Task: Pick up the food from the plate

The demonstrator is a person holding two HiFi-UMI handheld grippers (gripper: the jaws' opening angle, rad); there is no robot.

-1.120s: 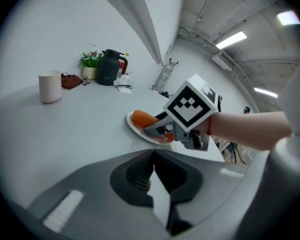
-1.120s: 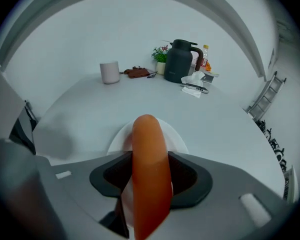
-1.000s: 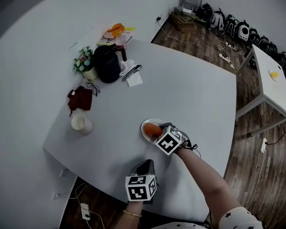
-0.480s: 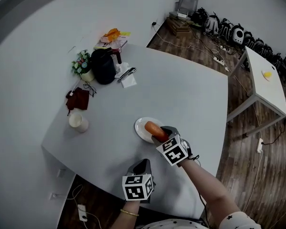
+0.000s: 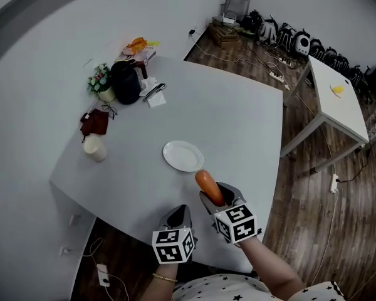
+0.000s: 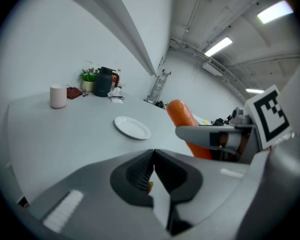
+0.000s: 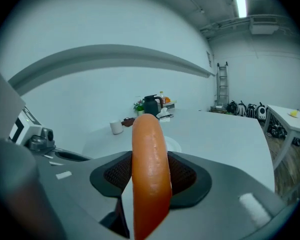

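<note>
An orange sausage point(image 5: 208, 187) is clamped between the jaws of my right gripper point(image 5: 214, 199), lifted above the table near its front edge. It fills the centre of the right gripper view as the same sausage point(image 7: 150, 171), and it shows in the left gripper view as the sausage point(image 6: 186, 124). The white plate point(image 5: 183, 155) lies bare on the grey table, further out from the held food; the plate point(image 6: 132, 128) is also in the left gripper view. My left gripper point(image 5: 179, 217) hangs at the table's near edge, its jaws together with nothing between them.
A white cup point(image 5: 94, 148), a dark red cloth point(image 5: 94, 121), a black kettle point(image 5: 125, 82), a small plant point(image 5: 101, 80) and papers sit along the table's far left. A second white table point(image 5: 334, 99) stands at the right over wooden floor, with bags along the wall.
My right gripper has lifted the sausage off the plate and drawn it back toward me. The plate now lies bare. The left gripper has stayed near the table's front edge.
</note>
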